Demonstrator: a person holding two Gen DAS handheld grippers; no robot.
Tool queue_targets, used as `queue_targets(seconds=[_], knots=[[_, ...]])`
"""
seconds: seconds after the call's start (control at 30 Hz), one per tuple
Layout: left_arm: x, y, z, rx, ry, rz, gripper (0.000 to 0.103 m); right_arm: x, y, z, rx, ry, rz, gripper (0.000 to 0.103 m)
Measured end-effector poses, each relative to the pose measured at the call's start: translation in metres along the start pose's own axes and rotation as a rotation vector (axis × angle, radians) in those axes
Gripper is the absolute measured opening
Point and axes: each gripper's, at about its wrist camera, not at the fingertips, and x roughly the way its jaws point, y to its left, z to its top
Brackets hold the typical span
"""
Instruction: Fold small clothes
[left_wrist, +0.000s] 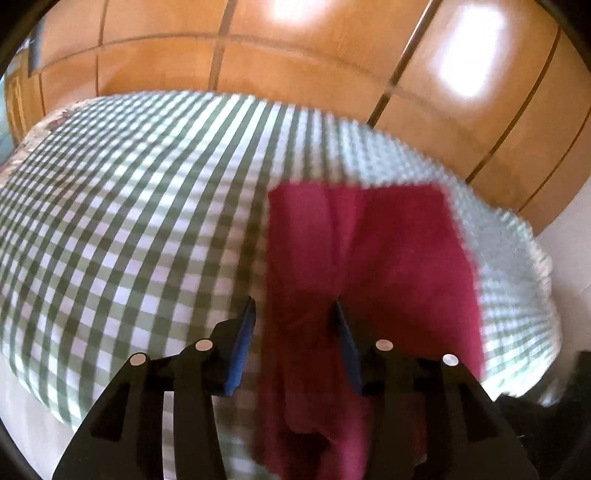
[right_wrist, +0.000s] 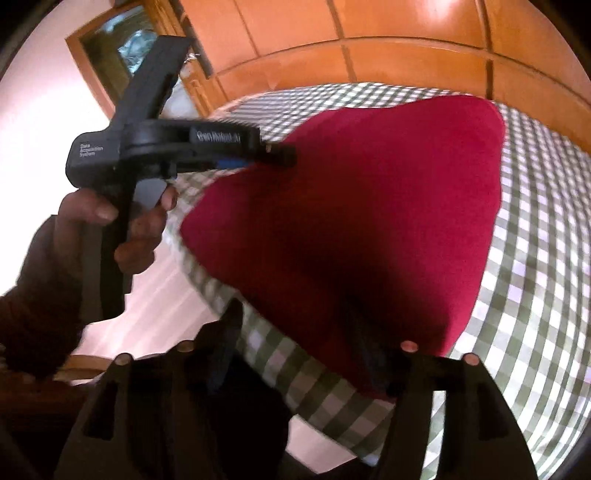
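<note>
- Crimson small garment (left_wrist: 369, 258) lies flat on the green-and-white checked cloth (left_wrist: 129, 221) of the desk, near the cloth's right edge in the left wrist view.
- Left tongs (left_wrist: 295, 314) stand spread over the garment's near left edge, blue pads (left_wrist: 243, 343) clear of the fabric.
- Right tongs (right_wrist: 295, 332) are spread at the garment's near corner; whether they touch it I cannot tell.
- Checked cloth lies bare to the left; wooden panels (left_wrist: 295, 55) stand beyond the far edge.

A green-and-white checked cloth (left_wrist: 129, 221) covers the table, and a red garment (left_wrist: 388, 240) lies on it.
</note>
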Motion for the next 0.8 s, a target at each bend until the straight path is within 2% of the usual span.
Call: queue_targets(seconds=[0.07,0.1,0.2,0.27,0.3,0.33,0.43,0.53,0.6,0.7,0.8], knots=[[-0.014,-0.006,0.002,-0.007,-0.036,-0.073,0.042,-0.017,-0.008,0.003,0.05,-0.033,0.068,0.065],[-0.017,-0.011,0.003,-0.001,-0.05,-0.08,0.042,-0.03,-0.014,0.006,0.072,-0.067,0.071,0.065],[-0.008,-0.023,0.003,0.029,-0.049,-0.058,0.042,-0.057,-0.039,0.014,0.15,-0.153,0.02,0.066],[0.003,-0.028,0.0,0.039,-0.032,-0.039,0.042,-0.06,-0.054,0.024,0.199,-0.178,-0.027,0.063],[0.006,-0.03,-0.002,0.046,-0.029,-0.026,0.042,-0.058,-0.057,0.029,0.216,-0.183,-0.045,0.057],[0.01,-0.03,-0.003,0.052,-0.025,-0.004,0.042,-0.053,-0.065,0.038,0.241,-0.185,-0.07,0.05],[0.013,-0.027,-0.007,0.059,-0.028,0.027,0.042,-0.034,-0.074,0.06,0.257,-0.181,-0.102,0.042],[0.014,-0.021,-0.015,0.073,-0.026,0.064,0.042,-0.005,-0.077,0.088,0.228,-0.154,-0.135,0.041],[0.018,-0.014,-0.023,0.07,-0.016,0.109,0.042,0.016,-0.084,0.1,0.211,-0.121,-0.196,0.04],[0.024,0.004,-0.03,-0.007,0.016,0.054,0.042,0.058,-0.097,0.106,0.253,-0.054,-0.199,0.04],[0.021,0.005,-0.032,-0.005,0.002,0.067,0.042,0.07,-0.079,0.104,0.159,-0.065,-0.288,0.042]])
